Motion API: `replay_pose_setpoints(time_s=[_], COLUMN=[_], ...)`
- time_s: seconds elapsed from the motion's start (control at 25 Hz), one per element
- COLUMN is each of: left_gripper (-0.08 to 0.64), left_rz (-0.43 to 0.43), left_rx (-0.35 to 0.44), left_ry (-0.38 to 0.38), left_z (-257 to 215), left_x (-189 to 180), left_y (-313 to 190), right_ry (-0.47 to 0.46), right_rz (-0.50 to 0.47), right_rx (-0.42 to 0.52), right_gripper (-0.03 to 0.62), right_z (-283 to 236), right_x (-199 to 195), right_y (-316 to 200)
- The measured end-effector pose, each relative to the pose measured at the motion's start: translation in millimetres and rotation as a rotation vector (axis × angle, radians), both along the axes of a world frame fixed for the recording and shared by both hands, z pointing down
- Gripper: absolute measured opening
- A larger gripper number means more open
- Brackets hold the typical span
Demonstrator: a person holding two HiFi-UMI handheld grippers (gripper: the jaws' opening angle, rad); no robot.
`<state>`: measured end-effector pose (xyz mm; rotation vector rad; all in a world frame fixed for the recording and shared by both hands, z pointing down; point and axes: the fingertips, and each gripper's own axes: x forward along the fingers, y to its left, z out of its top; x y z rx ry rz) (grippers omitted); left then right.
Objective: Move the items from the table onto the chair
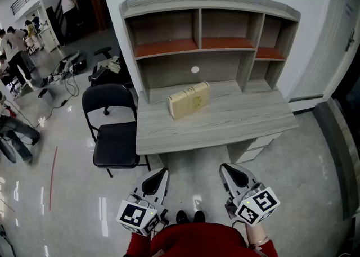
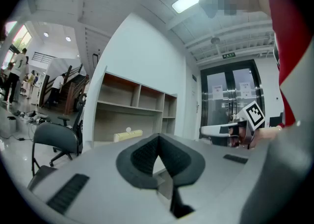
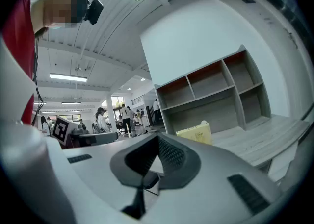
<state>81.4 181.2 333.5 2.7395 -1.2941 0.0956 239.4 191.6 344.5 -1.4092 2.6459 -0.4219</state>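
Observation:
A pale yellow box (image 1: 188, 100) lies on the grey wooden desk (image 1: 247, 116), in front of the hutch shelves. It also shows far off in the left gripper view (image 2: 128, 135) and the right gripper view (image 3: 195, 133). A black folding chair (image 1: 115, 138) stands just left of the desk, its seat bare. My left gripper (image 1: 159, 174) and right gripper (image 1: 231, 170) hang low in front of the desk's near edge, well short of the box. Both are shut with nothing between the jaws (image 2: 158, 138) (image 3: 157, 137).
The desk's hutch (image 1: 202, 31) has several empty compartments with orange shelves. A black office chair (image 1: 107, 70) and cables lie on the glossy floor behind the folding chair. People stand at the far left (image 1: 14, 48). A glass door (image 2: 230, 100) is off to the right.

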Motion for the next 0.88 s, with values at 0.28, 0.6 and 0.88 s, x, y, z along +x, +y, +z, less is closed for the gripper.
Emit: replay_pose_setpoints(time_s=[0.28, 0.6, 0.88], left_gripper=[0.008, 0.008, 0.008], left_rz=[0.071, 0.018, -0.005], left_rx=[-0.052, -0.006, 0.002], left_ry=[0.024, -0.01, 0.01], left_z=[2, 1, 0], left_x=[24, 16, 12], left_y=[3, 1, -2], right_ry=[-0.003, -0.017, -0.009], right_rz=[0.047, -0.012, -0.025], right_rx=[-0.057, -0.033, -0.024], right_gripper=[0.012, 0.012, 0.012], right_z=[1, 16, 13], right_x=[25, 18, 18], right_y=[11, -5, -12])
